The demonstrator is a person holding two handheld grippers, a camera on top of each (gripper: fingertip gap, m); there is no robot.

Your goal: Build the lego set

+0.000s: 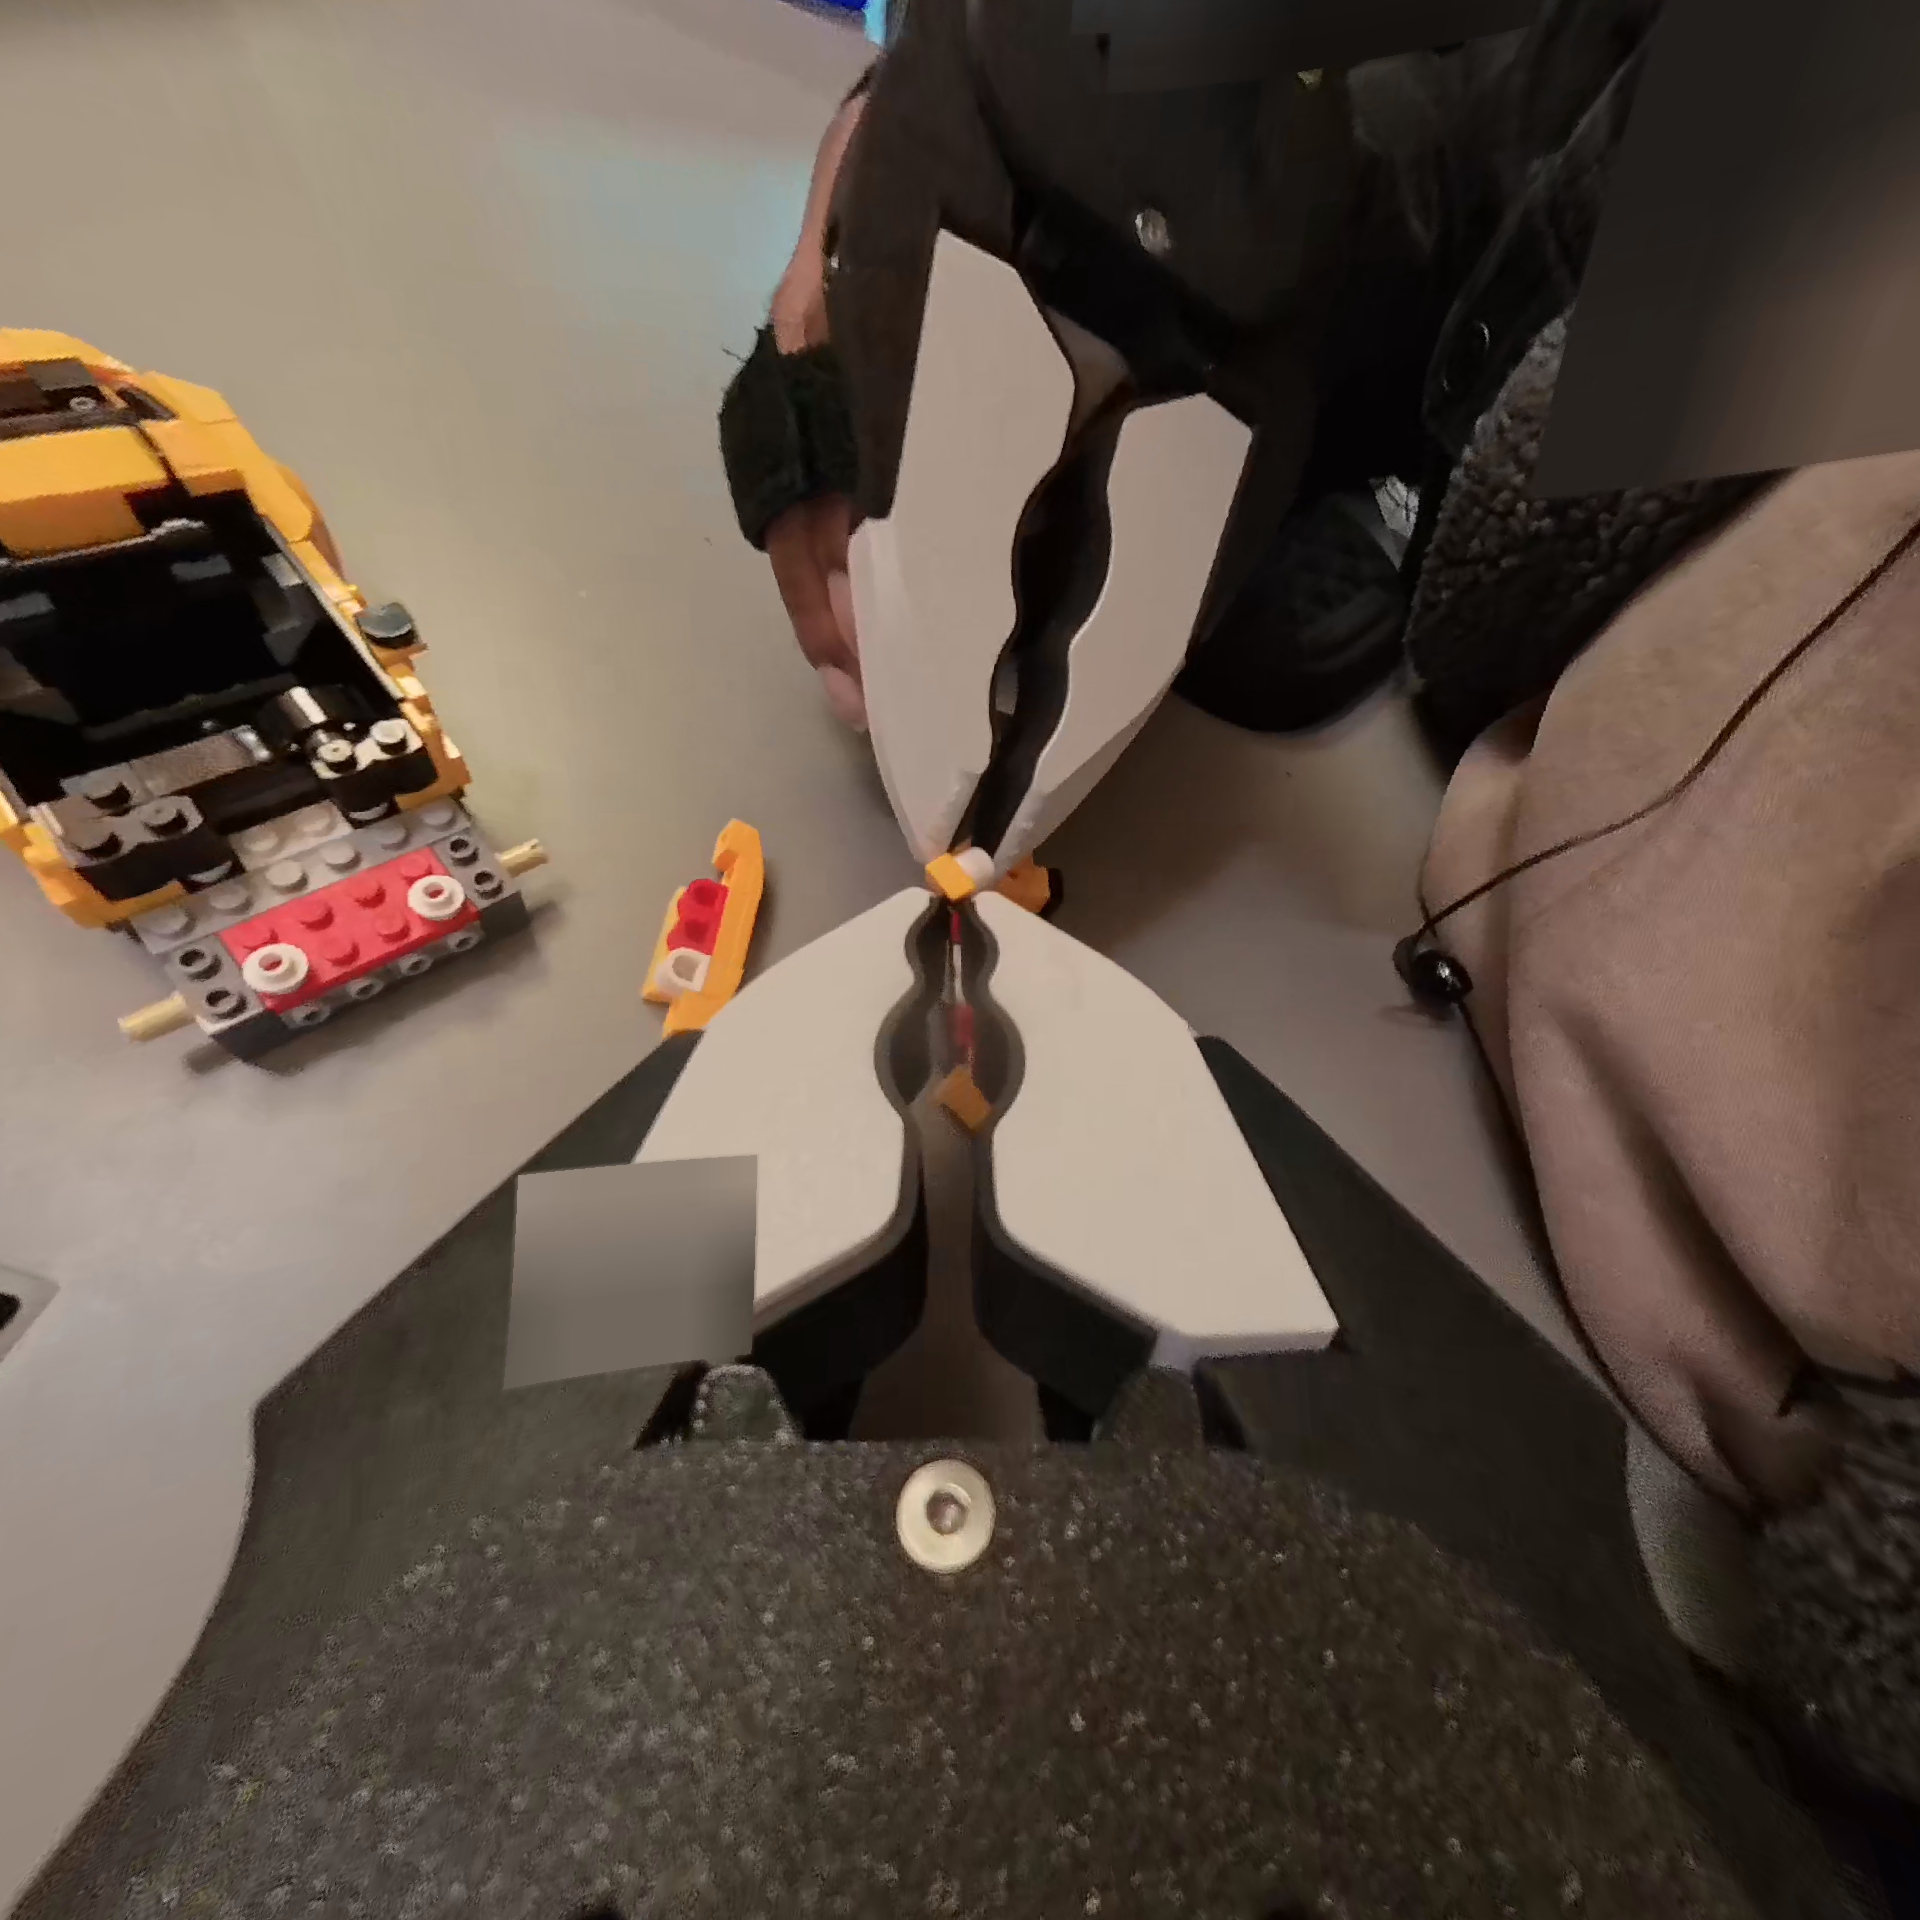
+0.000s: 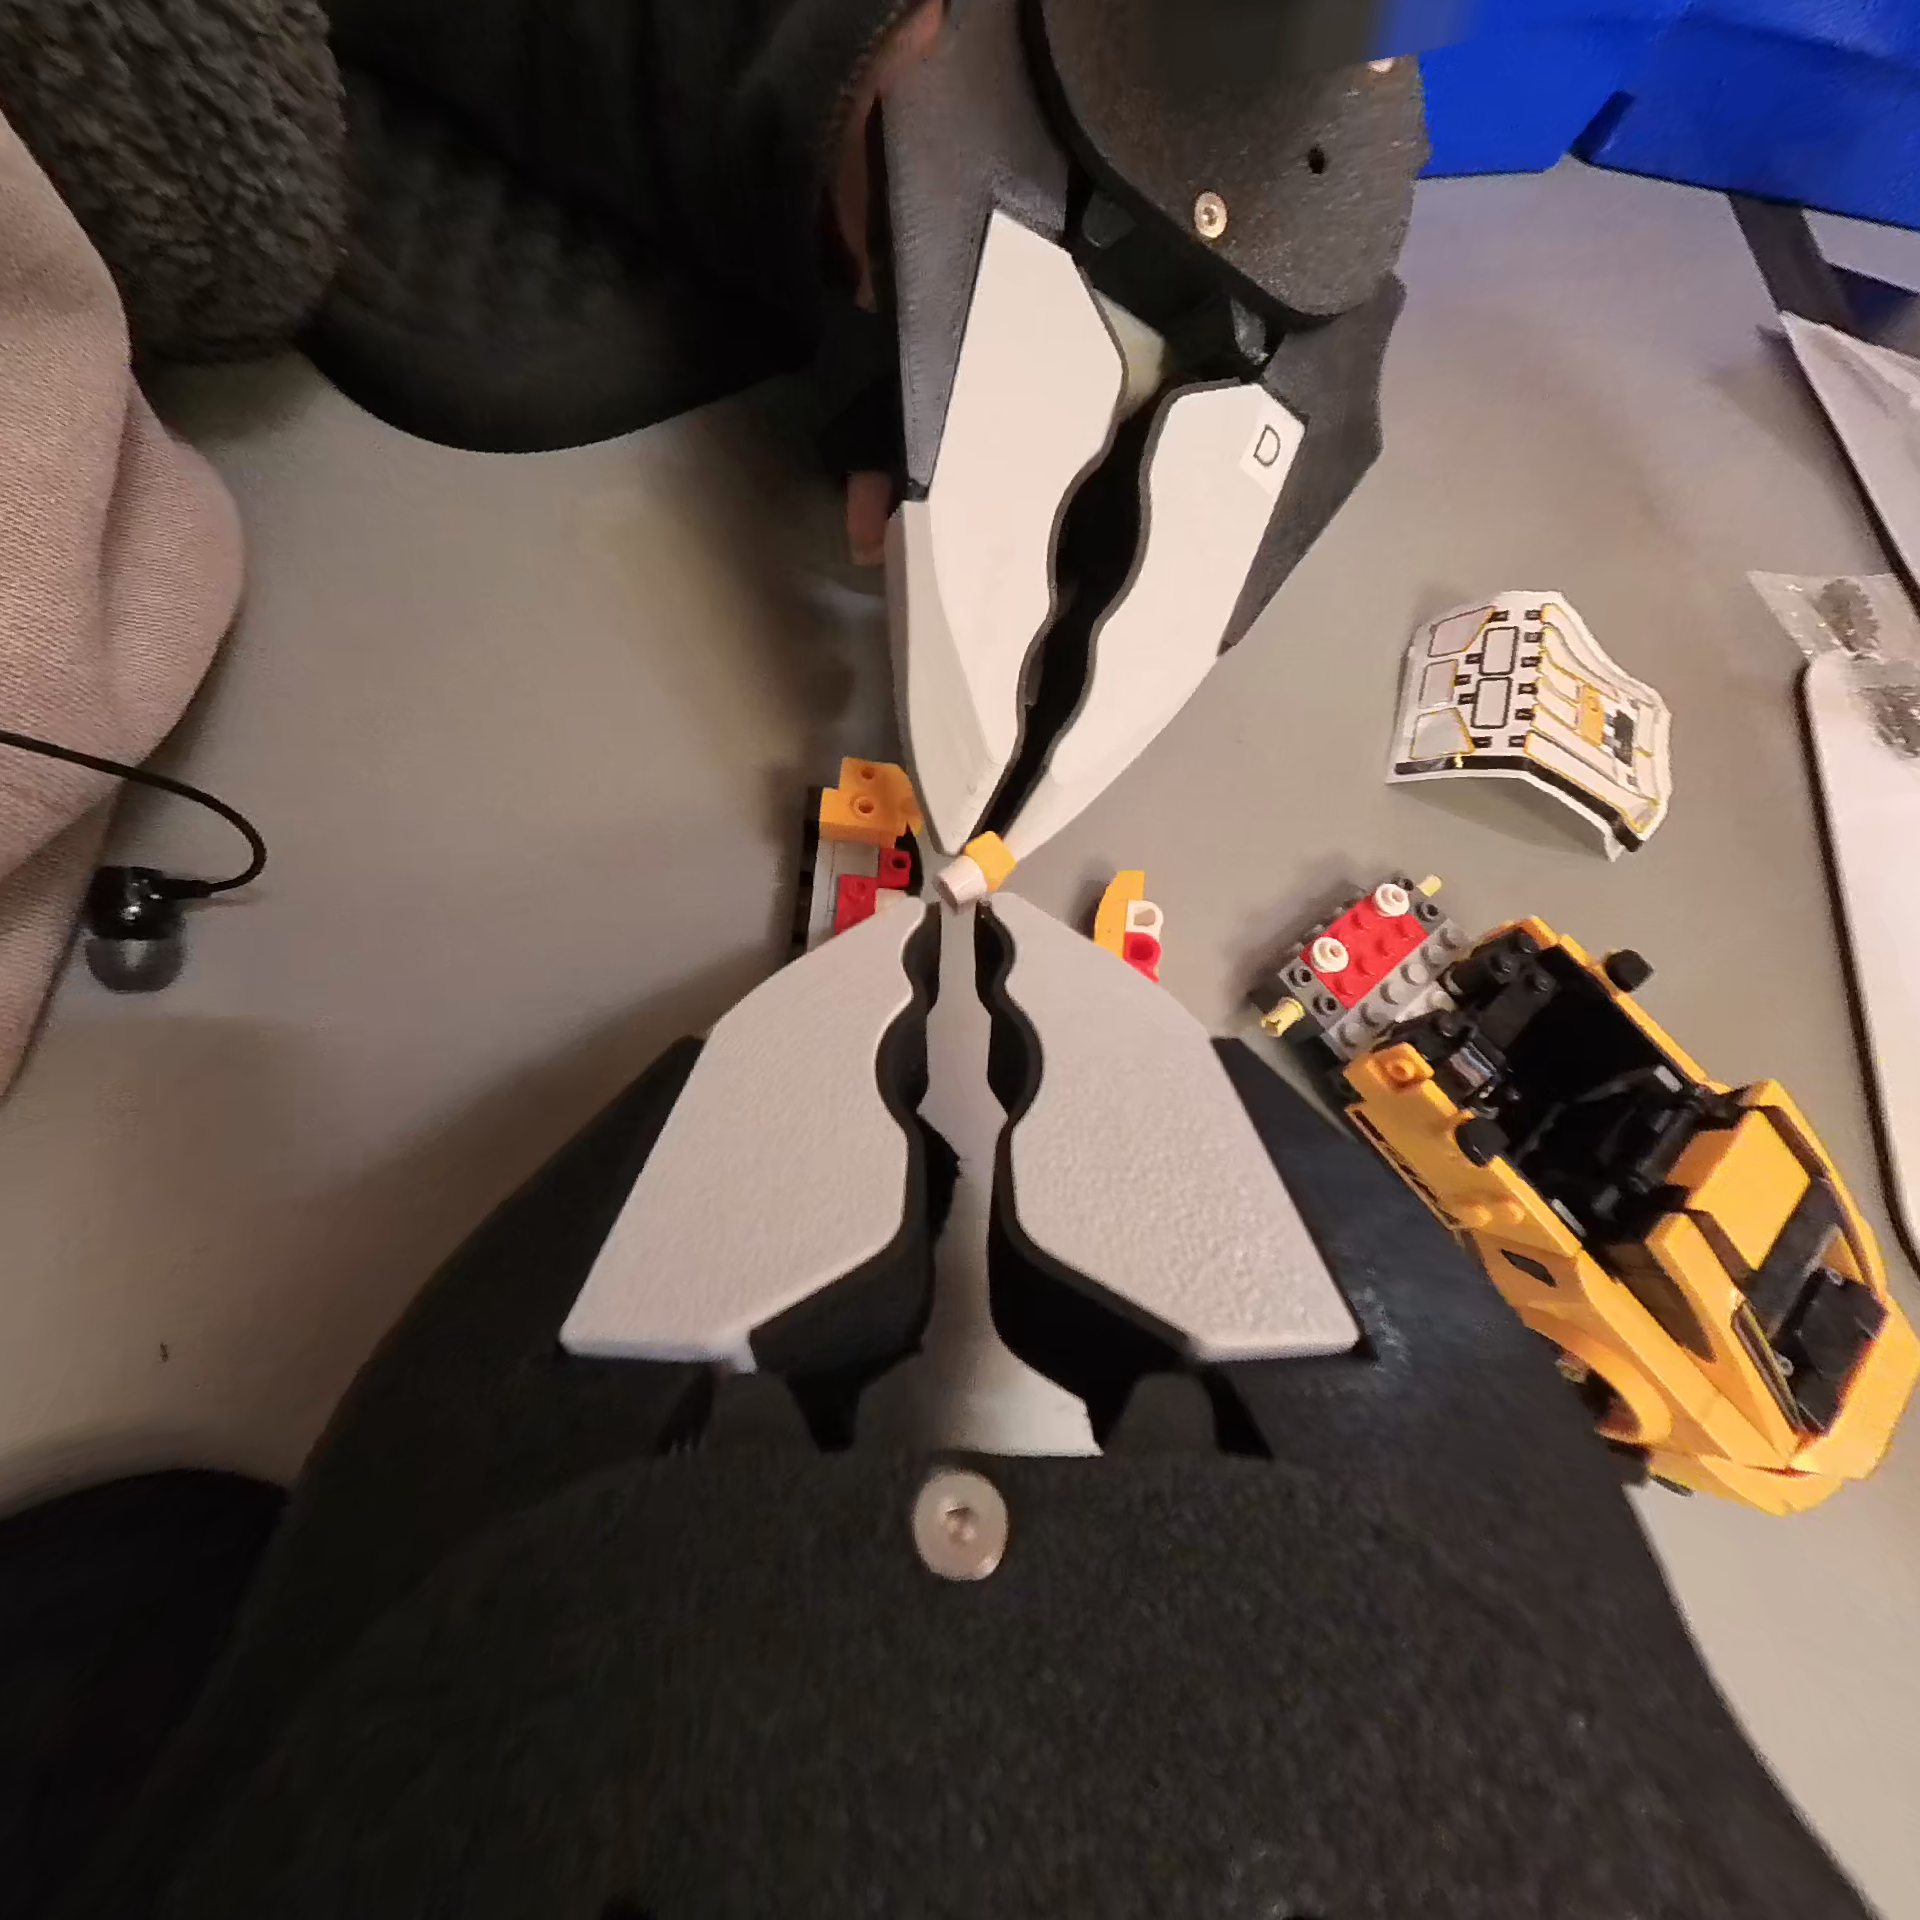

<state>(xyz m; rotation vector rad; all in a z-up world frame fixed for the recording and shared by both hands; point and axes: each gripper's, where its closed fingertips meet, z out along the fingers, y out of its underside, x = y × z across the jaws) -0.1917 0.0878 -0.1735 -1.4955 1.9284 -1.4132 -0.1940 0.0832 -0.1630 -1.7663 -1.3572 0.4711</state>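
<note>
Well, on my feeds the grey table (image 2: 499,644) carries the half-built yellow car (image 2: 1621,1195) toward its right side, nearer my right gripper (image 2: 953,914). My left gripper (image 2: 975,844) is clenched on the small orange-and-white piece (image 2: 982,864) above the table's middle, its long axis pointing at the right gripper's tips. Those sit almost closed at its white end; gripping or not, I cannot tell.
</note>
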